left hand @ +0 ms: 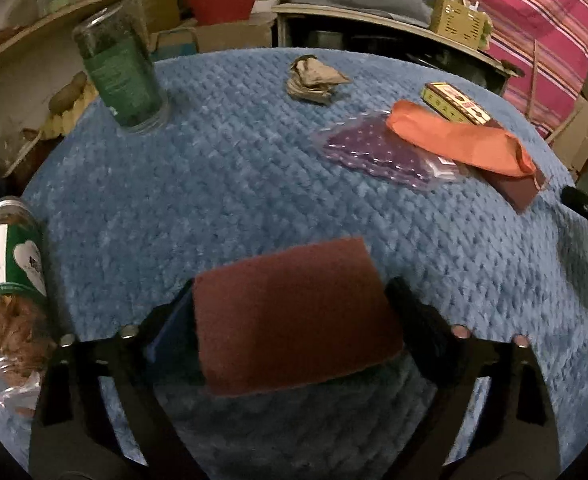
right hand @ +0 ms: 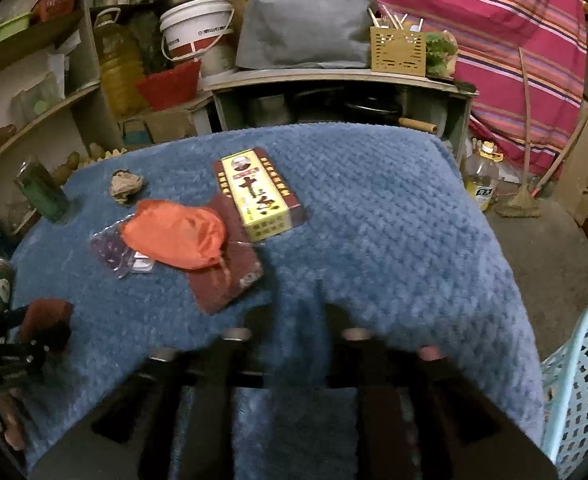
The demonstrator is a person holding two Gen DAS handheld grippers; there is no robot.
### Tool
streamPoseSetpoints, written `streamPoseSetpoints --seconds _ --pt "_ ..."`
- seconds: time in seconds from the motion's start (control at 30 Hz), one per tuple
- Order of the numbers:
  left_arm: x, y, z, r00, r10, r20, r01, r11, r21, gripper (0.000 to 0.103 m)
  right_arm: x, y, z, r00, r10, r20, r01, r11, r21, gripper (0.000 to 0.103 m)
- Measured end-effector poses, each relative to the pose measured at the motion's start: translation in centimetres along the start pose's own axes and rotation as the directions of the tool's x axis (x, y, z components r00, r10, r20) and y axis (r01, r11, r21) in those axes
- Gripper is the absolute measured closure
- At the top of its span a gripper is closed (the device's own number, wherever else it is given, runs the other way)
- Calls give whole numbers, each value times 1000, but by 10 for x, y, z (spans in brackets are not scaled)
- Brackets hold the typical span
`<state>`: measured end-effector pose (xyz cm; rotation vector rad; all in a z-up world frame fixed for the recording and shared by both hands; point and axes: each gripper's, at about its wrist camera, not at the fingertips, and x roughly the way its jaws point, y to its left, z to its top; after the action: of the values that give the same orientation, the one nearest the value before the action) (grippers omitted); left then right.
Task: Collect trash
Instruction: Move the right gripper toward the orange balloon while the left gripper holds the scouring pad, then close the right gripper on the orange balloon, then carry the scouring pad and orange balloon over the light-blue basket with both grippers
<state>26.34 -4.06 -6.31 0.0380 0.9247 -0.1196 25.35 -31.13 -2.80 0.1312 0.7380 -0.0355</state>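
Observation:
My left gripper (left hand: 290, 304) is shut on a dark red scouring pad (left hand: 294, 312) and holds it just above the blue blanket (left hand: 214, 184); it shows at the far left of the right wrist view (right hand: 48, 316). My right gripper (right hand: 297, 316) is open and empty over the blanket's near edge. On the blanket lie a crumpled brown paper (left hand: 313, 78) (right hand: 124, 186), an orange bag (left hand: 457, 140) (right hand: 178, 236), a purple bubble-wrap pouch (left hand: 377, 152) (right hand: 112, 248), a yellow and red box (right hand: 258, 196) (left hand: 457, 104) and another dark red pad (right hand: 226, 276) (left hand: 517, 188).
A green jar (left hand: 122, 76) stands at the blanket's far left; a jar with a white and green label (left hand: 12, 284) lies at the near left. A light blue plastic basket (right hand: 581, 384) stands at the right. Shelves, buckets and a striped cloth fill the background.

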Motion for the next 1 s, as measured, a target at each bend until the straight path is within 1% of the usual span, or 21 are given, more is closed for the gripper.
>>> streamPoseSetpoints --seconds 0.03,0.1,0.2,0.27,0.3,0.33,0.43,0.47,0.53,0.57,0.6,0.63,0.67,0.7,0.73,0.8,0.87,1.0 --pt "-2 -2 -1 1000 -6 8 6 1000 12 15 0 4 0 1000 -9 15 9 1000 0 33" --pt "-5 -3 -2 1000 -15 20 14 1000 20 15 -3 13 4 998 -29 53 29 1000 -9 33" --pt "-18 -2 -1 998 -9 69 6 999 43 15 2 30 9 998 -1 55 2 1000 -22 33" --pt "-25 0 5 995 10 100 -15 998 53 15 9 42 11 998 -34 49 37 997 -67 33" --pt "-29 3 8 993 21 118 -28 998 53 15 13 50 12 996 -68 55 73 992 -99 33" --pt "-32 6 11 991 25 130 -32 998 49 15 15 56 15 995 -84 57 91 989 -118 33" --pt "-38 15 18 988 33 154 -40 998 42 15 20 71 22 994 -92 57 100 981 -164 35" --pt "-39 19 20 987 35 158 -41 999 35 15 22 77 23 992 -109 63 119 974 -192 37" --pt "-41 27 23 986 32 163 -35 999 13 15 29 85 25 991 -123 55 132 966 -222 54" --pt "-43 31 23 986 29 164 -30 1000 1 15 36 87 27 993 -116 30 120 965 -231 57" --pt "-43 35 24 986 27 164 -25 1000 -10 15 39 89 28 993 -115 18 116 964 -238 62" --pt "-44 38 25 986 27 165 -24 999 -20 15 41 92 27 993 -120 19 121 961 -247 63" --pt "-45 41 26 985 33 167 -28 999 -28 15 40 95 27 992 -126 25 128 955 -266 67" --pt "-45 43 26 985 38 169 -34 999 -31 15 40 97 26 991 -133 28 135 950 -281 82" --pt "-46 45 26 983 46 175 -41 999 -34 15 40 98 26 989 -147 32 150 945 -292 85" --pt "-49 49 27 982 44 183 -36 998 -45 15 35 96 26 991 -132 32 136 949 -284 87" --pt "-52 52 27 981 36 192 -27 998 -53 15 26 91 26 990 -133 51 142 951 -275 88" --pt "-59 50 27 976 35 214 -25 999 -47 15 1 75 24 990 -114 83 130 967 -217 88"
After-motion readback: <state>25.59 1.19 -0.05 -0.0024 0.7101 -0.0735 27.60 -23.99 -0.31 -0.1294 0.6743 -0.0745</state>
